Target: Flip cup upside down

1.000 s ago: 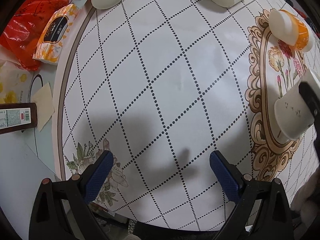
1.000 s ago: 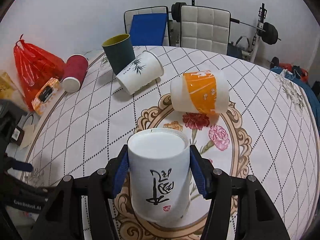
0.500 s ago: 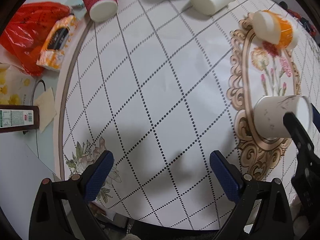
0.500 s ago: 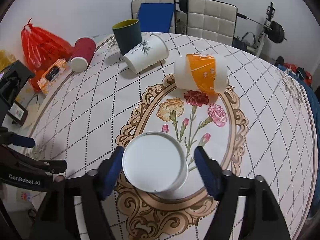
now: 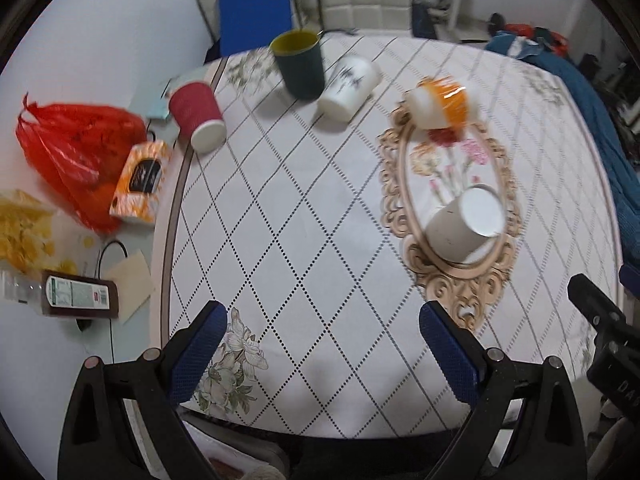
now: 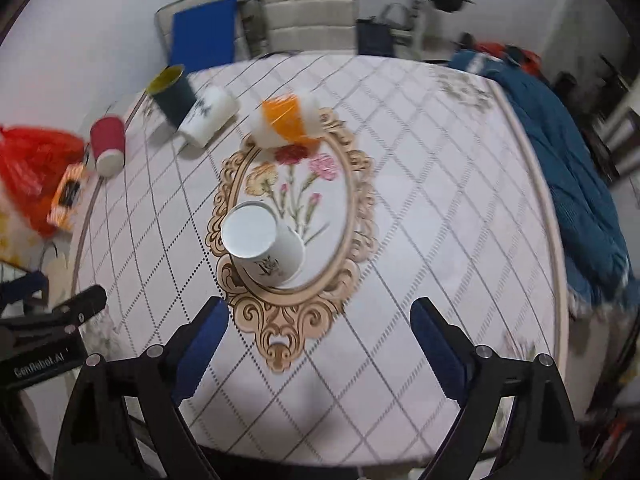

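right hand-held gripper (image 6: pixel 318 332): blue-padded jaws spread wide, nothing between them, hanging over the near edge of the counter (image 6: pixel 420 208)

left hand-held gripper (image 5: pixel 322 334): same deal, jaws wide apart and empty, over the near-left part of the counter's diamond-pattern cloth

white paper cup with black calligraphy (image 6: pixel 262 242): standing upside down, flat base up, on the lower end of the gold oval floral frame printed on the cloth, just ahead of the right jaws and clear of them

orange-and-white paper cup (image 6: pixel 286 124): lying on its side at the far end of the oval

white bamboo-print cup (image 5: pixel 348 82): on its side, next to the upright dark green cup (image 5: pixel 300 62)

red ribbed paper cup (image 5: pixel 196 114): on its side near the left rim
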Tool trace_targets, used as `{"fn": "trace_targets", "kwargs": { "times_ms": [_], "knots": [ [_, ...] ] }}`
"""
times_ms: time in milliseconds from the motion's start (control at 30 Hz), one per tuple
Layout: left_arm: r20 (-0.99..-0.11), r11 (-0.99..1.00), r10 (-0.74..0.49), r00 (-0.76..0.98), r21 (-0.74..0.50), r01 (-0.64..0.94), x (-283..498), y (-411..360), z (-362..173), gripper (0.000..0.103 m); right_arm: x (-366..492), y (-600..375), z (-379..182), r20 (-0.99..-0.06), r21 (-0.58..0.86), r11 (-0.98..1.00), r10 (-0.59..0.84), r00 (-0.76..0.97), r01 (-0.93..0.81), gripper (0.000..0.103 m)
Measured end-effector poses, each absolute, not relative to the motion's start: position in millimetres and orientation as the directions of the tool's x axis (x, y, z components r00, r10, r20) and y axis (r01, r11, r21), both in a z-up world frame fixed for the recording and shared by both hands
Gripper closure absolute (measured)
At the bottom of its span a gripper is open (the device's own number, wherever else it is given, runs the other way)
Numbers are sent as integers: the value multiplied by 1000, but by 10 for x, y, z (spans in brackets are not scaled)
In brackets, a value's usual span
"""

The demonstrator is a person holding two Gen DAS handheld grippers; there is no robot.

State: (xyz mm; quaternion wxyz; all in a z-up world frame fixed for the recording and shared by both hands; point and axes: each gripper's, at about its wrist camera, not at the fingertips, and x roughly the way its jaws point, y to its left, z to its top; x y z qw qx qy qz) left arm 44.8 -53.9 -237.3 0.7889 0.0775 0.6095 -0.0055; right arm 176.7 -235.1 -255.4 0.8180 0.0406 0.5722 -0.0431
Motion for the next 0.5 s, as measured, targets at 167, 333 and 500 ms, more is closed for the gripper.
{"fn": "trace_targets", "kwargs": {
  "times_ms": [167, 333, 500],
  "knots": [
    [-948, 983, 62, 312, 113, 147, 206, -612, -2058, 4, 1444, -2393, -2155, -924, -1, 984, -69, 375, 180, 8],
    [-935, 983, 36, 354, 97, 157, 0, -633, -1711, 4, 1187, -2366, -1757, -905, -3, 982, -82, 418, 188, 9],
    [-916, 985, 21, 400, 88, 149, -200, -649, -1280, 4, 952, -2384, -1289, -887, -13, 983, -96, 453, 184, 8]
  ]
}}
